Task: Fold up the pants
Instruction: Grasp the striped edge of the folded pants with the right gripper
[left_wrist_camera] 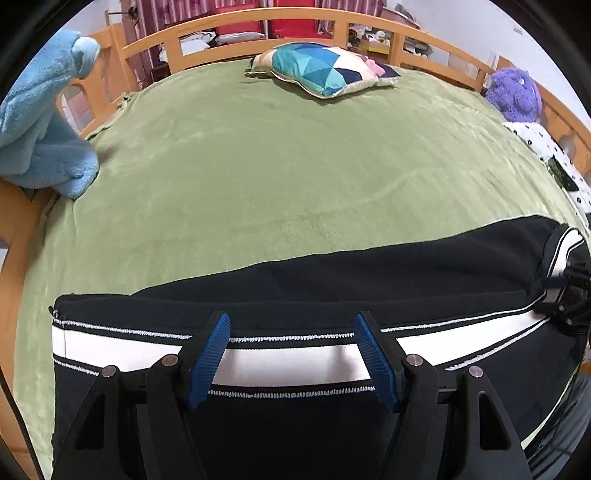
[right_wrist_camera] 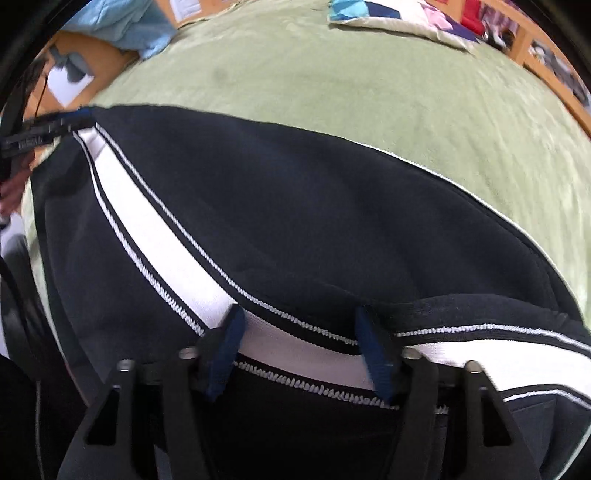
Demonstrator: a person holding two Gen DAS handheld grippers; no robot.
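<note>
Pants (left_wrist_camera: 332,280) lie flat along the bed's (left_wrist_camera: 258,166) near edge, white stripe facing up. Left claw (left_wrist_camera: 291,354) spread over the stripe, not gripping. Right claw (right_wrist_camera: 299,350) also apart, fabric between the pads, not visibly pinched. Risk: closing on the top layer only means the fold drags skewed or bunches.

Even light, fisheye edges, rt view blurred

Wooden-railed bed (left_wrist_camera: 373,31) under green blanket (left_wrist_camera: 258,158), black pants (left_wrist_camera: 369,273) (white-striped), patchwork cushion (left_wrist_camera: 325,70), blue towel (left_wrist_camera: 40,122)
</note>
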